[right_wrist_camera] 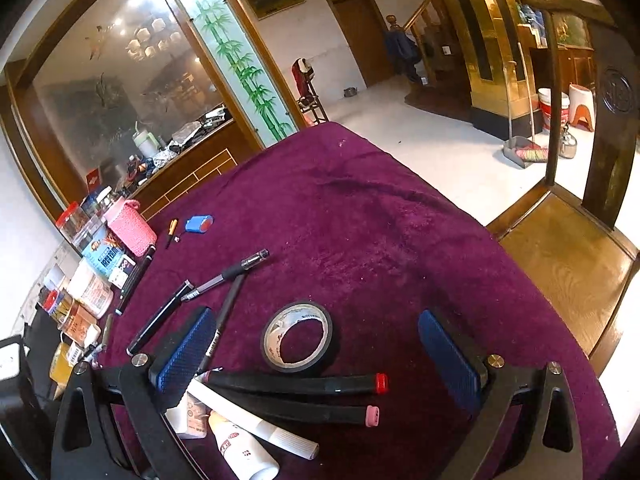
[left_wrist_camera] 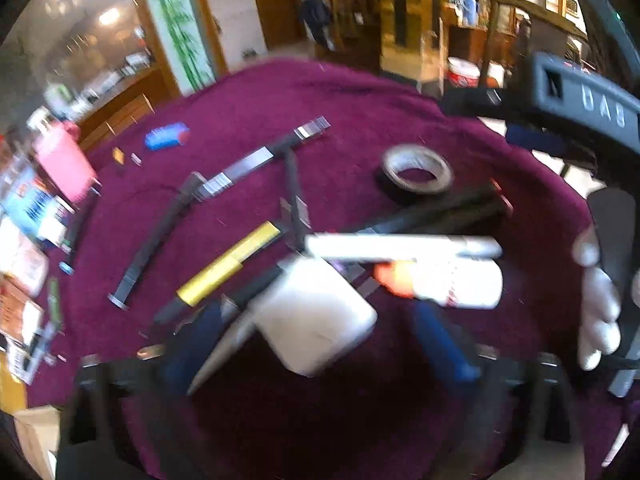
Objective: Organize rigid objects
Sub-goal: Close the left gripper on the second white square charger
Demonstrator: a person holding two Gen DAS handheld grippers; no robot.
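In the blurred left wrist view my left gripper (left_wrist_camera: 316, 344) hangs over a heap of stationery on the purple cloth (left_wrist_camera: 320, 100). A white block (left_wrist_camera: 316, 320) lies between its blue pads (left_wrist_camera: 440, 340), with a gap showing on the right side, so it is open. Just beyond lie a white tube (left_wrist_camera: 400, 248), a white bottle with an orange end (left_wrist_camera: 448, 284) and a gold pen (left_wrist_camera: 232, 264). My right gripper (right_wrist_camera: 316, 360) is open and empty above a tape roll (right_wrist_camera: 298, 338) and two black markers (right_wrist_camera: 296, 386). Its grey body (left_wrist_camera: 580, 100) shows at the left view's upper right.
Black pens (right_wrist_camera: 224, 276) lie scattered left of centre. A blue case (right_wrist_camera: 199, 224), a pink container (right_wrist_camera: 130, 228) and several jars and boxes (right_wrist_camera: 92, 288) line the table's left edge. A wooden chair (right_wrist_camera: 560, 264) stands at the right. The far cloth (right_wrist_camera: 360, 200) is bare.
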